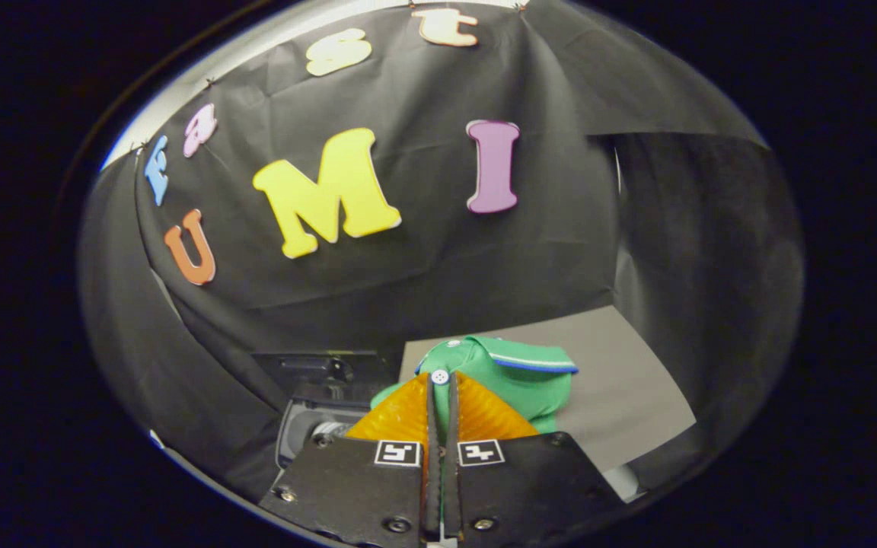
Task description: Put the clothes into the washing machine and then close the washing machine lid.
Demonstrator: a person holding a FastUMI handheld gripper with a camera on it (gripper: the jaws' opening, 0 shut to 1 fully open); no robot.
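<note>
Your fingers (441, 396) are drawn nearly together, with only a thin strip of green cloth showing in the narrow slot between them, so they are clenched on the green shirt (518, 380) and you are holding it up by a pinch of fabric. A small white button (440, 376) sits right at the fingertips, on the placket of the shirt, and another one shows a little higher near the neck. The shirt bunches just ahead of the fingers and spills to either side of them; its collar (530, 356) (green with a white and a blue stripe along the edge) folds out beyond the tips, toward your right. Behind and under the shirt lies the grey top of the desk (629, 388), a bare stretch of it reaching off to the right. To the left of the fingers, lower down and close by, you can see the washing machine (309, 411): a dark body with a pale rim around a dark opening, though whether the lid stands open or how far is hard to tell from this angle. Beyond everything hangs the booth's black cloth wall (423, 281).
</note>
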